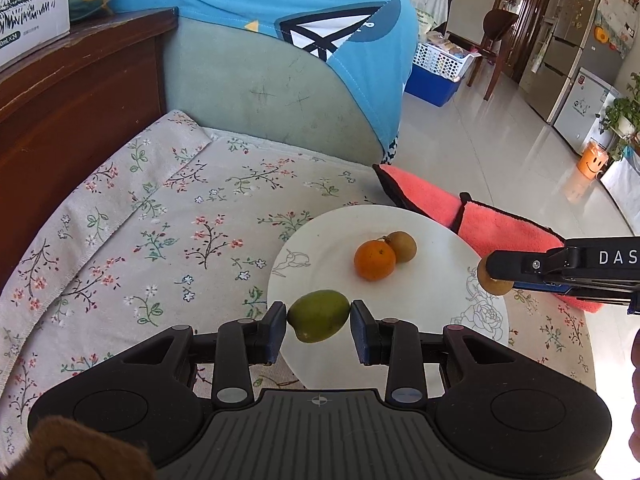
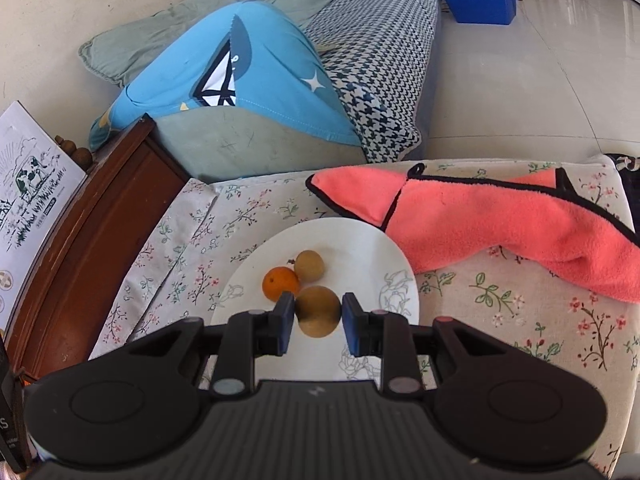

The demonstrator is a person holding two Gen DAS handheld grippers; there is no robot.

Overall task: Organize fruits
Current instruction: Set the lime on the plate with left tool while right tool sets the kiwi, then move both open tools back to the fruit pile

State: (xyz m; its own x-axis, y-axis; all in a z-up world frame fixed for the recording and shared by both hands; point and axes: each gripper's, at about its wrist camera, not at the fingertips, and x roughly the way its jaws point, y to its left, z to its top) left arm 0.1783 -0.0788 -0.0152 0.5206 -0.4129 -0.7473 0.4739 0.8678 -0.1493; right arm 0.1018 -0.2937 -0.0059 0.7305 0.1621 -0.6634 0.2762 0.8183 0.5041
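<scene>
I hold a green mango (image 1: pixel 318 315) pinched in my left gripper (image 1: pixel 319 322) and a brown round fruit (image 2: pixel 318 311) clamped in my right gripper (image 2: pixel 318 316), both over the white plate (image 1: pixel 436 236), apparently to join the orange (image 1: pixel 375 260) ahead.

Plate (image 1: pixel 440 240): white, glazed look, smooth and glossy, faint line-drawn flowers. Floral cloth (image 1: pixel 160 220): woven, matt, stitched hem, covering the table. Pink towel (image 2: pixel 500 224): fleecy, fuzzy nap, black trim. Left gripper (image 1: pixel 318 316) and right gripper (image 2: pixel 318 312): matt black plastic bodies, ribbed top panels, blue rubbery-looking pads on the jaws. Green mango (image 1: pixel 319 315): smooth skin, dull sheen. Orange (image 1: pixel 374 260): finely pitted peel, slight gloss. Brown fruit (image 2: pixel 318 311): matt, rough-looking skin. Wooden cabinet (image 1: pixel 72 92): dark varnish, scuffed edges. Floor (image 1: pixel 500 140): polished, reflective tile.
</scene>
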